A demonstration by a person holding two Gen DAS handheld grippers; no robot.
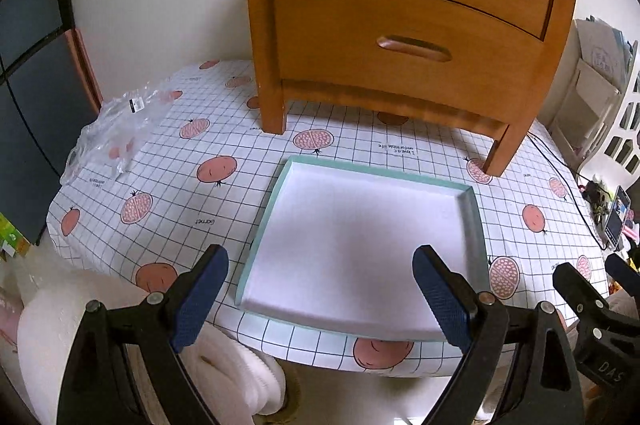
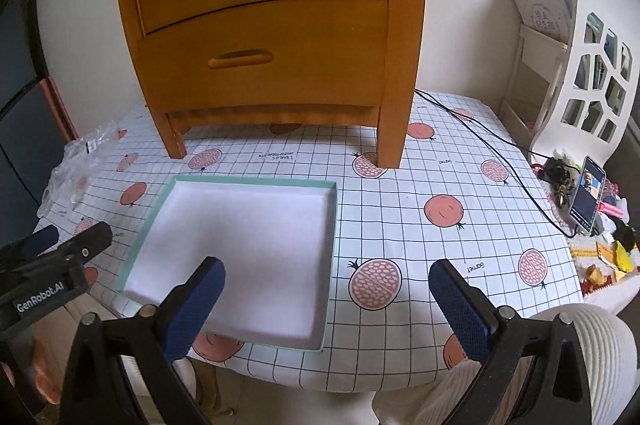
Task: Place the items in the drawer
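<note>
A wooden two-drawer cabinet (image 1: 404, 13) (image 2: 272, 25) stands at the back of the table, both drawers shut. In front of it lies an empty shallow white tray with a pale green rim (image 1: 276, 193) (image 2: 335, 225). My left gripper (image 1: 320, 299) hovers open over the tray's near edge, nothing between its blue pads. My right gripper (image 2: 326, 309) is open too, above the tray's near right corner and the cloth, holding nothing. The right gripper (image 1: 592, 289) shows at the edge of the left wrist view, and the left gripper (image 2: 60, 241) at the edge of the right wrist view.
A checked tablecloth with pomegranate prints (image 1: 192, 161) (image 2: 440, 165) covers the table. Crumpled clear plastic (image 1: 116, 129) (image 2: 76, 161) lies at the left. A black cable (image 2: 492, 149) runs to a phone (image 2: 588, 193) at the right edge. A white shelf (image 2: 580, 65) stands at right.
</note>
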